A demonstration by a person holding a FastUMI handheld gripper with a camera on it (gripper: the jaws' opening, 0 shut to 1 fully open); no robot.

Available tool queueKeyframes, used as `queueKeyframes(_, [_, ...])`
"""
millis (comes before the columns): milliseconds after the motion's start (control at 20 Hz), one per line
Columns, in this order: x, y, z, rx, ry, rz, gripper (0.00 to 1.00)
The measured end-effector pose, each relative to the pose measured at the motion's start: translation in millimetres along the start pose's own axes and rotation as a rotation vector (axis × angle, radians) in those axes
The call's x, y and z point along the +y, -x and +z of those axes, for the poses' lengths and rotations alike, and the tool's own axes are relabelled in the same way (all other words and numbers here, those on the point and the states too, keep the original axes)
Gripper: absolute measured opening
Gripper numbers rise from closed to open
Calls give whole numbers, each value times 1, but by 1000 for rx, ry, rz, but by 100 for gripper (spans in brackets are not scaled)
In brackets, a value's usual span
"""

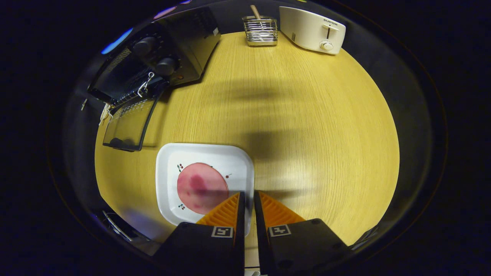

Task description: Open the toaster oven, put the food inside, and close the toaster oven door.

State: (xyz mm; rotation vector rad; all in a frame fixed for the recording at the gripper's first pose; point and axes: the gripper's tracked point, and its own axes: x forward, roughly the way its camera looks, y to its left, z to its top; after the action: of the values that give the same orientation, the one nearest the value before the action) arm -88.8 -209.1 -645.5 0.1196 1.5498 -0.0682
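Looking down over the table (291, 115), I see the food, a round pink slice of meat (202, 187), lying flat on a white square plate (215, 155) with small cherry prints. The plate sits on the near part of the table, just ahead of my tongs (248, 197) and a little to their left. The left finger (224, 212) overlaps the plate's near right corner in view; whether it touches the plate I cannot tell. The tongs are nearly closed, only a thin gap between the fingers, and nothing is held between them.

Toaster oven (168, 53), black, stands at the far left of the table, well apart from the plate. Its glass door (128, 124) is dropped open, lying down toward the plate's side, with the wire rack (134, 82) visible inside. Two round knobs (155, 57) sit on its front panel.

At the far edge, a small wire holder (261, 31) with a wooden stick standing in it. Just beside that, further right, a cream pop-up toaster (311, 30).
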Motion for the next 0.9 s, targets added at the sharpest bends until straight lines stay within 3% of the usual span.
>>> queueKeyframes(150, [0,-1,9,24,30,10,20])
queueKeyframes(250, [1,-7,3,55,17,40,8])
queueKeyframes(500, [5,-5,0,105,0,106,8])
queueKeyframes(900, [15,-5,-4,245,-282,448,7])
